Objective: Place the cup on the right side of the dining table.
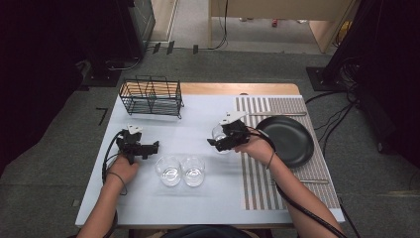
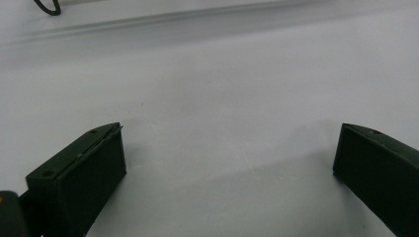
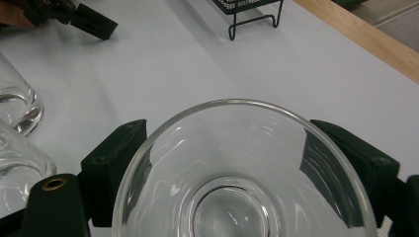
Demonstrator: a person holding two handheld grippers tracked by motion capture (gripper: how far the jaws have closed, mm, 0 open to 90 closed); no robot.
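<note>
The glass (image 3: 242,173) clamped between the right gripper (image 3: 242,163) jaws is clear and glossy, with bright highlights on its smooth rim and thick base. Two more glasses (image 1: 181,171), left of that claw, look equally clear and shiny. The jaws themselves are matt black plastic, as are those of the left gripper (image 2: 230,163). Beneath it the table (image 2: 222,89) is smooth, pale and faintly satin. Right of the right claw lie a striped woven placemat (image 1: 257,183) and a black plate (image 1: 292,141) with a soft sheen. The rack (image 1: 151,96) is thin black wire.

Black two-jaw grippers (image 1: 154,146) (image 1: 213,143), each topped with a grey three-cornered plate. Black cables trailing back along bare forearms. Thin band around each wrist; brass-coloured screw beside one jaw.
</note>
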